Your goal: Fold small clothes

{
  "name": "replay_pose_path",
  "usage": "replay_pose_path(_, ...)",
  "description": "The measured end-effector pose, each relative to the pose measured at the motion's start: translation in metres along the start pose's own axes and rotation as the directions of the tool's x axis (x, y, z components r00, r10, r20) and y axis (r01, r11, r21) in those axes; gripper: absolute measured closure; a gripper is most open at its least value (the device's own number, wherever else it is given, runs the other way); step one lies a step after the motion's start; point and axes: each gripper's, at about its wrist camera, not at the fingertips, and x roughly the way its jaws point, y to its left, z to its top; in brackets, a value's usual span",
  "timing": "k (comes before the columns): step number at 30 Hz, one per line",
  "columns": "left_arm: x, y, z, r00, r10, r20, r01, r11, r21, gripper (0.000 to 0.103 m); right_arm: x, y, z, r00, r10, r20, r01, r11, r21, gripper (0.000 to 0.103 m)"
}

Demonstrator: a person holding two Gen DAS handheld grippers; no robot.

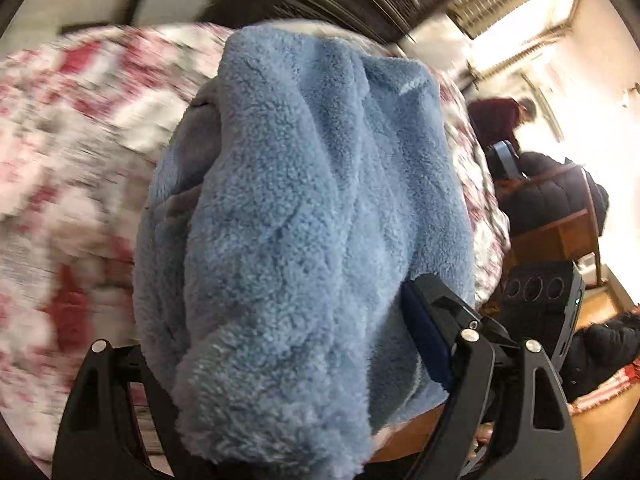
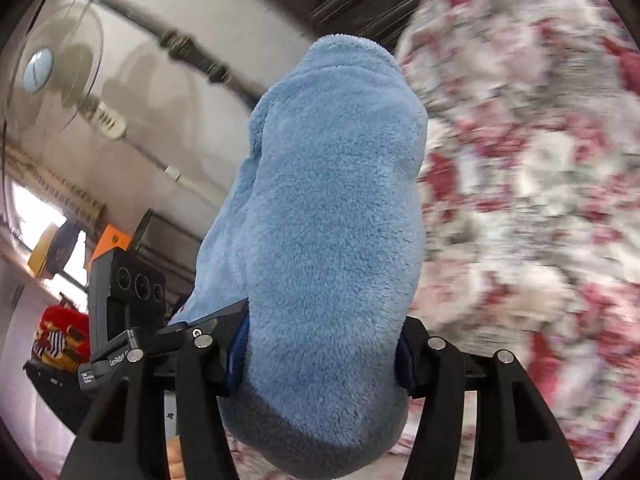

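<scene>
a blue fleece garment [image 1: 304, 216], thick and deep-piled, hangs bunched between two hand-held grippers above a bed spread with a red-and-white floral quilt [image 1: 68, 152], which is smeared by motion blur. on the left of the pair, the left gripper [image 1: 280, 360] stands wide with a fat roll of the fleece filling the gap between its black fingers; one blue pad [image 1: 424, 344] presses against the pile, while the opposite finger is buried under the cloth, so the hold reads as a clamp on a thick bundle rather than empty jaws. beyond it, to the right, a person in a dark red top [image 1: 496, 120] bends over near a wooden chair [image 1: 560, 232] draped with a dark jacket. in the right wrist view a standing fan [image 2: 48, 76] faces a pale wall at left, and the right gripper [image 2: 320, 364] is set narrower, squeezing a plump fold of the same garment between its pads, with the quilt blurred at right. the fleece looks light, soft and springy, not fragile and unlikely to slip, but bulky enough to puff back open. it would probably be best taken at a hem, cuff or shoulder seam, where the layers are thin, not in the padded middle.
</scene>
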Motion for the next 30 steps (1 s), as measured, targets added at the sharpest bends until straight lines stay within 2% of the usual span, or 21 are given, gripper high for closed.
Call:
replay_pose_path(5,0.064,-0.054,-0.014,0.995,-0.061,-0.080,0.065,0.997,0.043,0.022,-0.063,-0.053,-0.001,0.991,-0.106,0.085,0.102,0.994,0.046,0.045)
replay_pose_path(11,0.141,-0.128,-0.027,0.987,-0.034,-0.156,0.063,0.980,0.188,0.022,-0.127,-0.127,-0.005,0.964,-0.198,0.179,0.167,0.971,0.174,0.045)
replay_pose_path(13,0.174,-0.138,-0.031,0.983,0.035,-0.182,0.010,0.971,0.239,0.020,-0.129,-0.151,-0.006,0.955,-0.247,0.163,0.212,0.956,0.204,0.044)
replay_pose_path(14,0.200,-0.134,-0.033,0.969,0.115,-0.221,-0.061,0.969,0.239,0.014,-0.124,-0.169,-0.008,0.951,-0.283,0.128,0.248,0.940,0.234,0.043)
replay_pose_path(15,0.219,-0.129,-0.034,0.949,0.198,-0.245,-0.138,0.961,0.240,0.012,-0.111,-0.199,-0.014,0.942,-0.332,0.042,0.305,0.904,0.301,0.042)
replay_pose_path(16,0.241,-0.120,-0.040,0.917,0.278,-0.285,-0.213,0.947,0.241,0.008,-0.099,-0.221,-0.021,0.947,-0.322,-0.012,0.306,0.886,0.349,0.042)
replay_pose_path(17,0.255,-0.111,-0.047,0.909,0.292,-0.298,-0.234,0.948,0.216,0.004,-0.094,-0.232,-0.025,0.954,-0.298,-0.021,0.284,0.883,0.373,0.043)
replay_pose_path(19,0.254,-0.108,-0.049,0.926,0.263,-0.272,-0.218,0.958,0.186,0.004,-0.092,-0.231,-0.021,0.948,-0.316,-0.026,0.305,0.885,0.353,0.043)
replay_pose_path(23,0.245,-0.114,-0.050,0.922,0.298,-0.248,-0.240,0.941,0.238,0.004,-0.092,-0.231,-0.018,0.953,-0.302,-0.028,0.290,0.882,0.371,0.041)
replay_pose_path(25,0.225,-0.116,-0.052,0.927,0.312,-0.207,-0.253,0.929,0.270,0.004,-0.100,-0.225,-0.016,0.949,-0.313,-0.025,0.300,0.880,0.369,0.037)
replay_pose_path(28,0.204,-0.125,-0.054,0.926,0.352,-0.139,-0.297,0.903,0.309,0.005,-0.128,-0.184,-0.003,0.908,-0.413,0.073,0.381,0.885,0.268,0.035)
replay_pose_path(30,0.187,-0.125,-0.056,0.927,0.364,-0.093,-0.320,0.893,0.316,0.005,-0.150,-0.158,0.008,0.862,-0.460,0.214,0.425,0.885,0.190,0.031)
